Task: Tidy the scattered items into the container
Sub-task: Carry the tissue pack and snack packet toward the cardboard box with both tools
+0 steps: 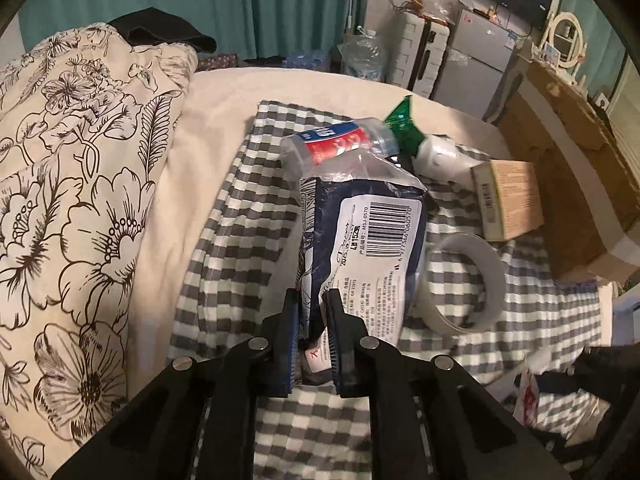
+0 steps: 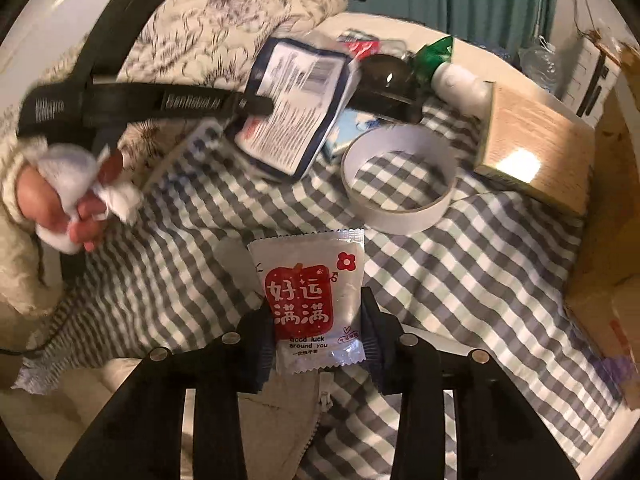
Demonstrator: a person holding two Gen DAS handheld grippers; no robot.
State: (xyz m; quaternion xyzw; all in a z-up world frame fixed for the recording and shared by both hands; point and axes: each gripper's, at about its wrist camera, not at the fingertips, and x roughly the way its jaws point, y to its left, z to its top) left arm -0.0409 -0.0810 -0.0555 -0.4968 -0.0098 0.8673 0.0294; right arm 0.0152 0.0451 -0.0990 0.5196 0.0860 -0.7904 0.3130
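In the left wrist view my left gripper is shut on the near end of a dark blue tissue pack with a barcode label, above the checked cloth. The right wrist view shows that same left gripper and tissue pack at the upper left. My right gripper is shut on a small white sachet printed with a red apple, held upright between its pads. The cardboard box stands open at the right edge.
On the grey checked cloth lie a tape roll, a tan carton, a white bottle, a green wrapper and a clear bottle with a red-blue label. A floral quilt is bunched at the left. A hand clutches white tissue.
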